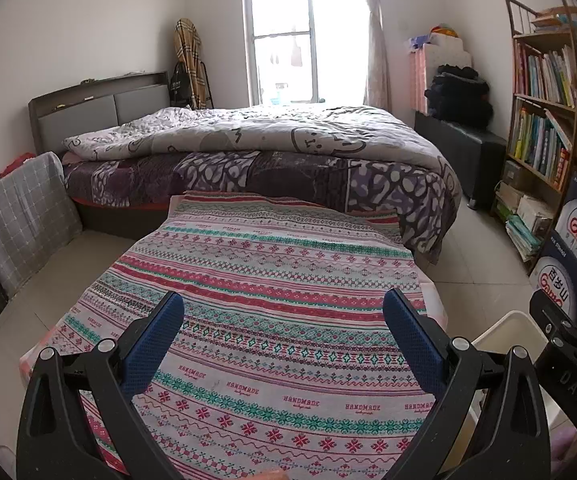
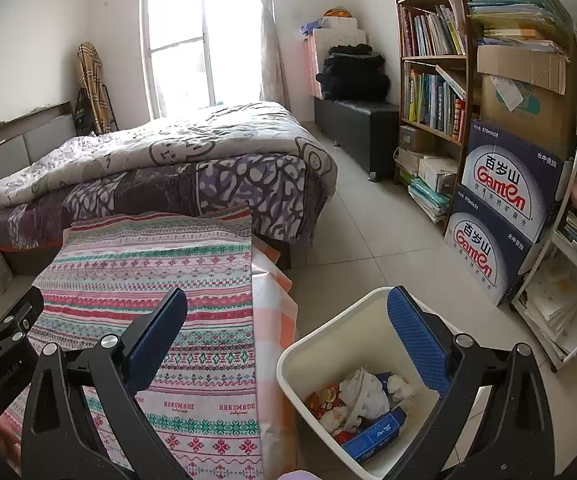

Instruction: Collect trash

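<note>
Currently both grippers hold nothing: the left gripper (image 1: 282,344) hangs spread wide over the bare patterned tablecloth (image 1: 272,264), and the right gripper (image 2: 288,340), equally spread, straddles the table edge and white wastebasket (image 2: 328,320). Collected trash (image 2: 362,404), crumpled paper, wrappers and a blue carton, lies inside the basket beside the table, so collection appears complete. Beyond stands the bed (image 1: 248,148).

A white plastic bin (image 2: 328,344) stands upright on the tiled floor at five o'clock in the right wrist view, just beside the cloth-covered table. Inside lie crumpled white paper (image 2: 362,394), a red-orange snack wrapper (image 2: 322,398) at its nine o'clock, and a blue carton (image 2: 372,434) at six o'clock.
</note>
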{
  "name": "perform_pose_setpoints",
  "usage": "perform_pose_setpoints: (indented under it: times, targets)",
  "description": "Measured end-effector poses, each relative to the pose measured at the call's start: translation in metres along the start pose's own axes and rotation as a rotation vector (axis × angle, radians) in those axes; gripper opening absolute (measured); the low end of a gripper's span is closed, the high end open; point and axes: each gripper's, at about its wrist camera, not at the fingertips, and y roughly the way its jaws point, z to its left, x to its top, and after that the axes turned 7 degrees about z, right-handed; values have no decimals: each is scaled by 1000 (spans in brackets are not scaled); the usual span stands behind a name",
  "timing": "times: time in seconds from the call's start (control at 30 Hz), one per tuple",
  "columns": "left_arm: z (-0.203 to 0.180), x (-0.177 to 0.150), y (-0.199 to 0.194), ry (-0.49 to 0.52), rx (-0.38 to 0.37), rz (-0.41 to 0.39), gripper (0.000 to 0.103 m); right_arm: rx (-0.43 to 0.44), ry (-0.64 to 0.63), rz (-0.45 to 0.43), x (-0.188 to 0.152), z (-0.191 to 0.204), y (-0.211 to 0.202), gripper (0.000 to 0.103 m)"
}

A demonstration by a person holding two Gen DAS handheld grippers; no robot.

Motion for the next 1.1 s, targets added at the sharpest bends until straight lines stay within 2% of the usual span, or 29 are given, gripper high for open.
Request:
perform_pose_setpoints:
  times: [0.57, 1.1]
  targets:
    - [-2, -2, 0, 20, -16, -12, 97, 17, 17, 58, -3, -3, 10, 96]
    - [-2, -1, 3, 23, -36, 4, 96, 14, 14, 50, -2, -2, 8, 96]
